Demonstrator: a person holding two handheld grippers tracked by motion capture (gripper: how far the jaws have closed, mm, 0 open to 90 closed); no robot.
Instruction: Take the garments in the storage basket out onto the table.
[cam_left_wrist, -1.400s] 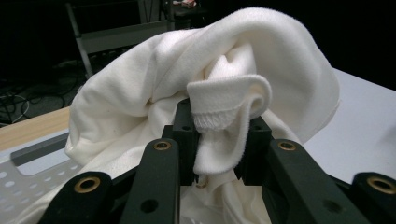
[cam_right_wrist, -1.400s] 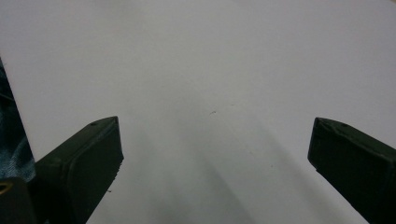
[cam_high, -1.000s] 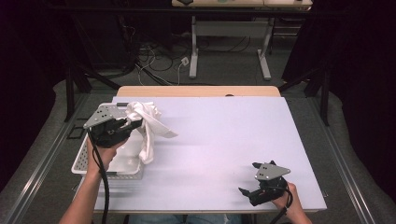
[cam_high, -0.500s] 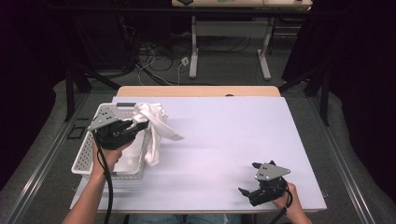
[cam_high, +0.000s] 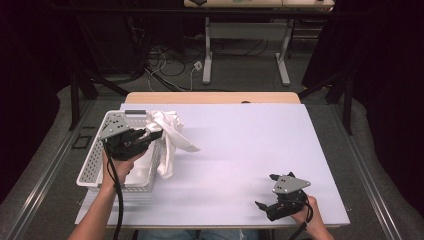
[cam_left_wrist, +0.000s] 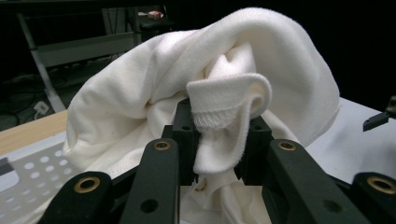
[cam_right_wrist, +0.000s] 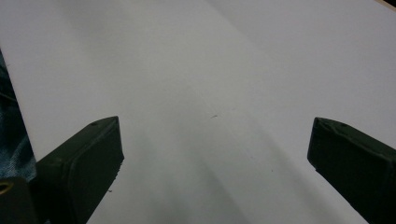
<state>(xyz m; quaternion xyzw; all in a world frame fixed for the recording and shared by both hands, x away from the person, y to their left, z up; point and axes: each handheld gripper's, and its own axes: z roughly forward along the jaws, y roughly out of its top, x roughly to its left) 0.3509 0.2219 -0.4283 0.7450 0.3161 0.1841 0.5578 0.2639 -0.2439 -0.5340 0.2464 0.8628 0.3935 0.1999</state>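
A white cloth garment (cam_high: 167, 134) hangs from my left gripper (cam_high: 152, 135) over the right rim of a white perforated basket (cam_high: 95, 162) at the table's left. In the left gripper view the jaws are shut on a folded hem of the garment (cam_left_wrist: 224, 126), and the rest of it bulges above and behind them. My right gripper (cam_high: 267, 192) rests low near the table's front right edge, held by a hand. In the right gripper view its two black fingertips (cam_right_wrist: 79, 158) stand far apart over bare white tabletop, with nothing between them.
The white tabletop (cam_high: 250, 145) stretches between the two grippers. A wooden strip (cam_high: 212, 98) runs along its far edge. Beyond it are table legs and cables on the floor (cam_high: 210, 55). A black cable trails from the left gripper down the forearm.
My left gripper has moved toward the far left over the basket, carrying the garment with it. The right gripper has stayed in place.
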